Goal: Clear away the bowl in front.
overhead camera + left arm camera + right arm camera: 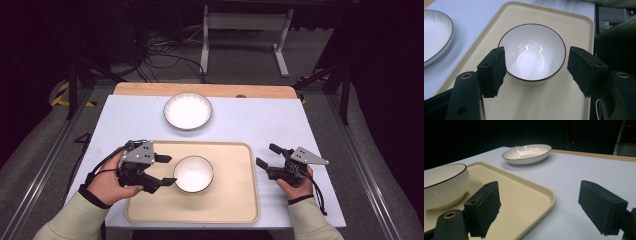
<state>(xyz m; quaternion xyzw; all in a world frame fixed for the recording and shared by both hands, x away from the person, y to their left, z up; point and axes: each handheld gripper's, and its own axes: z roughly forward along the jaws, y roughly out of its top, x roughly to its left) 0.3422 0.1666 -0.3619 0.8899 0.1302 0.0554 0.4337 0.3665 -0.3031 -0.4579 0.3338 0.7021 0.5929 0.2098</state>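
Note:
A white bowl [193, 173] with a dark rim stands upright on the left-centre of a beige tray [235, 195]. My left gripper [167, 170] is open just left of it, its jaws wide apart on either side of the bowl's near edge without touching it; the bowl [532, 51] fills the gap ahead in the left gripper view [536, 71]. A white ribbed plate [188, 111] lies on the table beyond the tray. My right gripper [267, 156] is open and holds nothing, hovering right of the tray's right edge [550, 200], with the bowl [444, 185] and plate [527, 153] farther off.
The tray rests on a white sheet over a wooden table [280, 125], whose wooden strip [205, 90] shows along the far edge. Beyond the table are a white stand's legs [245, 30] and loose cables [165, 55] on the floor.

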